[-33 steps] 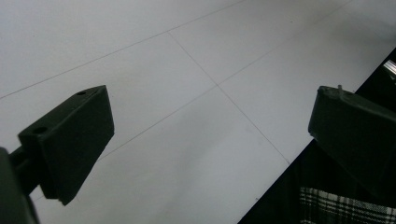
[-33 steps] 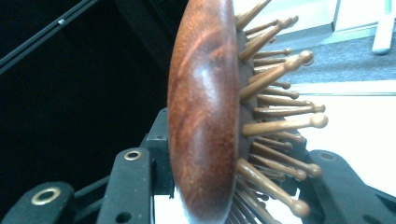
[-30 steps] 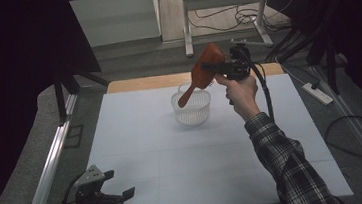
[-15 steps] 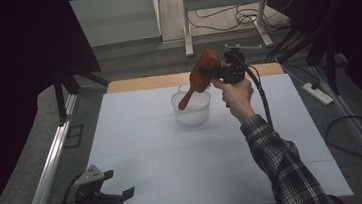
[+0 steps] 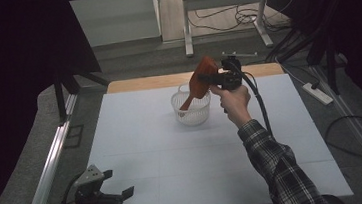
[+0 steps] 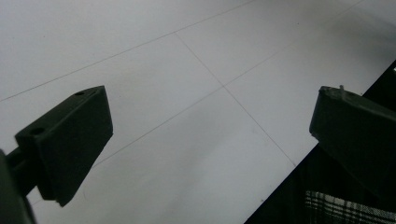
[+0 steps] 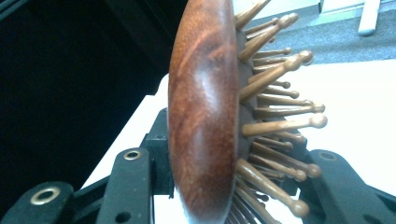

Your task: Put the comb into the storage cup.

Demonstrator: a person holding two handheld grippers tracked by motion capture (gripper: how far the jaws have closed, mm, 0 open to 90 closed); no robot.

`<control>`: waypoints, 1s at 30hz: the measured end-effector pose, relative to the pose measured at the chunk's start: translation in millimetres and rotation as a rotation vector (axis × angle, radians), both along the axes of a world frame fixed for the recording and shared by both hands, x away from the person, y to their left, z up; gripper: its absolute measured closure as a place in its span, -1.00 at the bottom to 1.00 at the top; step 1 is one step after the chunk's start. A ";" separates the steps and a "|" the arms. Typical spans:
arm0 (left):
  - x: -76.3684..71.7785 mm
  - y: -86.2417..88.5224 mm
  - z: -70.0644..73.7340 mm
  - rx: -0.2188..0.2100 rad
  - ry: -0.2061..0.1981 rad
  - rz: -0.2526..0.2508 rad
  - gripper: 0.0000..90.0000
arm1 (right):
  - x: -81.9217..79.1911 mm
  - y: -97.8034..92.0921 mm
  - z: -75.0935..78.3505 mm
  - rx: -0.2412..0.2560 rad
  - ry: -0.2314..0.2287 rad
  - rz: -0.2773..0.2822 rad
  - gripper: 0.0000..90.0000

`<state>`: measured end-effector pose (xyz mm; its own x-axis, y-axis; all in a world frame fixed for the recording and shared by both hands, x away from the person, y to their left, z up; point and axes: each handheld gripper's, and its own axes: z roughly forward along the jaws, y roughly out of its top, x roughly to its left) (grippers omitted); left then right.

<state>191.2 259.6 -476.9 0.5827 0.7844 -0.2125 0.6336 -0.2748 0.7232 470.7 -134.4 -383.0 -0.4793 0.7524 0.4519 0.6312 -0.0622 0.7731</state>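
A brown wooden hairbrush (image 5: 199, 81) hangs over a white mesh basket (image 5: 191, 112) at the table's far middle, handle pointing down into it. My right gripper (image 5: 213, 78) is shut on the brush head. In the right gripper view the brush (image 7: 205, 112) stands edge-on between the jaws, wooden bristles pointing right. My left gripper (image 5: 123, 194) rests at the near left corner of the table, jaws wide apart over bare white surface (image 6: 187, 116), holding nothing.
The white table top (image 5: 137, 136) has a wooden strip (image 5: 137, 83) along its far edge. A metal rail (image 5: 45, 175) runs along the left side. A power strip (image 5: 317, 94) and cables lie on the floor at right.
The right gripper has carried the brush a little to the left and down, so its handle now reaches into the basket. The left gripper has stayed put.
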 end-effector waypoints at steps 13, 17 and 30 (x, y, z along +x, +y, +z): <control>-0.1 1.1 0.1 -0.009 0.003 0.005 -0.99 | -0.1 0.1 -23.1 -0.022 0.024 -0.018 0.18; 0.1 1.3 -0.1 -0.011 0.003 0.007 -0.99 | -0.3 0.9 -28.3 -0.024 0.028 -0.020 0.18; 0.6 0.9 -0.3 -0.005 0.008 0.004 -0.99 | 0.2 -3.2 -38.4 -0.003 0.049 -0.046 0.14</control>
